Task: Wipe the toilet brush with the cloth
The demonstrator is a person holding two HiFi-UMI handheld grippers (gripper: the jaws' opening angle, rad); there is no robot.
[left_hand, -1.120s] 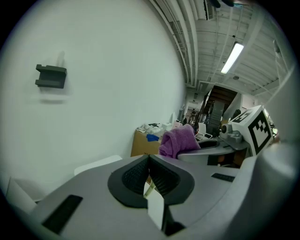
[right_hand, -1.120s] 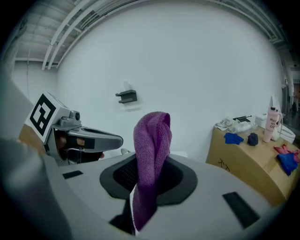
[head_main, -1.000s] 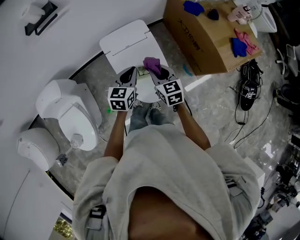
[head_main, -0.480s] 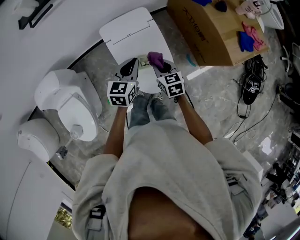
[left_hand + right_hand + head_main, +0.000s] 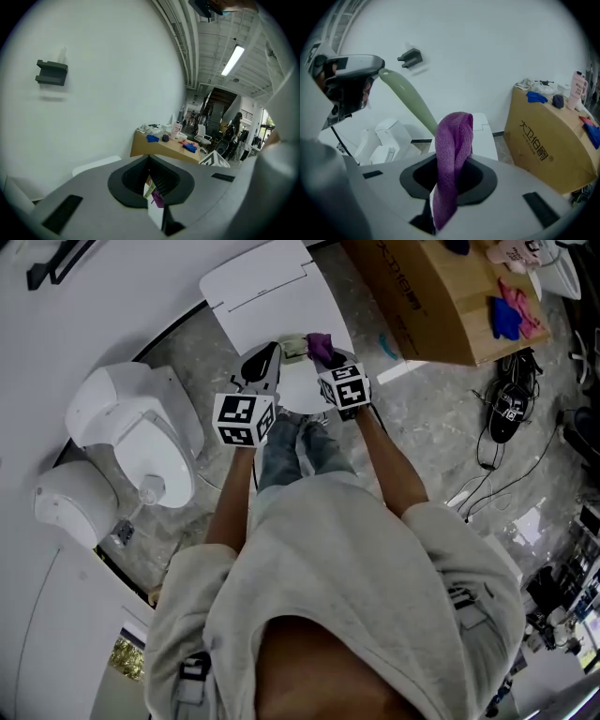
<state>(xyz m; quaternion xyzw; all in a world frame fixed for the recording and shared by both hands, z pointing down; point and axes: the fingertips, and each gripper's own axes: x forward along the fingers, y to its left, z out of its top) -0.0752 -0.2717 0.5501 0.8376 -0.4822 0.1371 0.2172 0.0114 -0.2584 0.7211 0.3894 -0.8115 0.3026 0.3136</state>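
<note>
From above, we saw a person holding two grippers out in front, side by side and near each other, over a closed white toilet (image 5: 267, 292) that stood against a white wall (image 5: 93, 93). The left gripper (image 5: 268, 357) had its fingers closed tight on one end of the brush (image 5: 408, 101). Its pale green handle slanted away from that gripper and down toward the right one. The right gripper (image 5: 327, 359) had its fingers clamped on a purple cloth (image 5: 454, 140), which stood up out of them as a folded strip. In the right gripper view the handle passed behind the top of the cloth, right up against it, though we could not tell whether the two touched. From above, the green handle and the purple cloth sat just beside each other between the two grippers. A second toilet (image 5: 141, 442) stood to the person's left on the grey stone floor (image 5: 422, 427). A brown cardboard box (image 5: 422, 292) sat to the right, with blue and pink things on top. A dark bracket (image 5: 51, 72) was fixed high on the wall.
</note>
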